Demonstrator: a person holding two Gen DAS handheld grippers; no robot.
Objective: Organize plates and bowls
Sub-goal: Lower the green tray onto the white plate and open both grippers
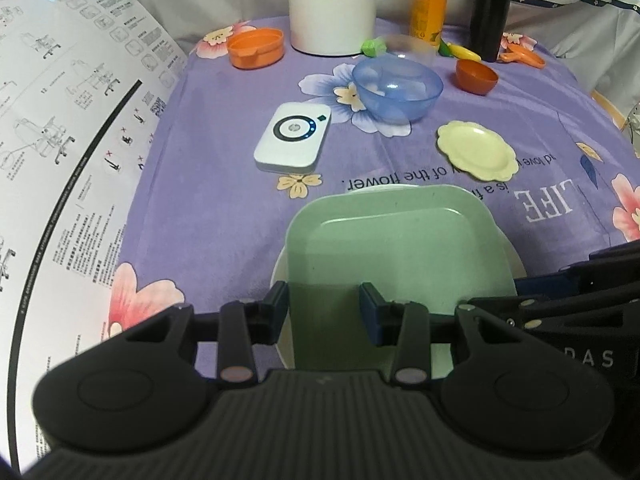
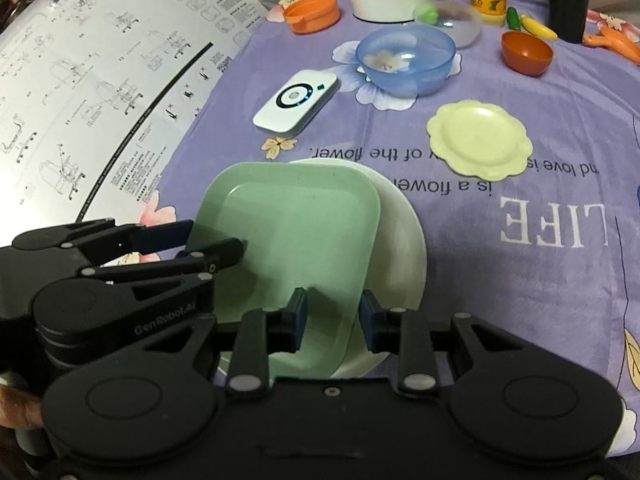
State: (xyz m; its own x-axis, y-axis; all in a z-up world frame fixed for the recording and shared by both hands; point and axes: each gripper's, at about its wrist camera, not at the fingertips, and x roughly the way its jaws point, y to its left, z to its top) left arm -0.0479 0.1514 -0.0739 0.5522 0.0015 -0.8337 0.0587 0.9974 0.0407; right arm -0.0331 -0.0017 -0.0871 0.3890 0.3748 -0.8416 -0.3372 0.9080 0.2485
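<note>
A square green plate lies on a round white plate at the near edge of the purple cloth. My left gripper is open, its fingers straddling the green plate's near-left edge; it also shows in the right wrist view over that plate's left side. My right gripper is open, its fingers astride the green plate's near-right edge. A pale yellow scalloped plate, a blue bowl, a clear bowl and a small orange bowl lie farther back.
A white device lies mid-table. An orange lidded dish, a white jug, an orange bottle, a black bottle and toy vegetables stand at the back. A printed instruction sheet covers the left.
</note>
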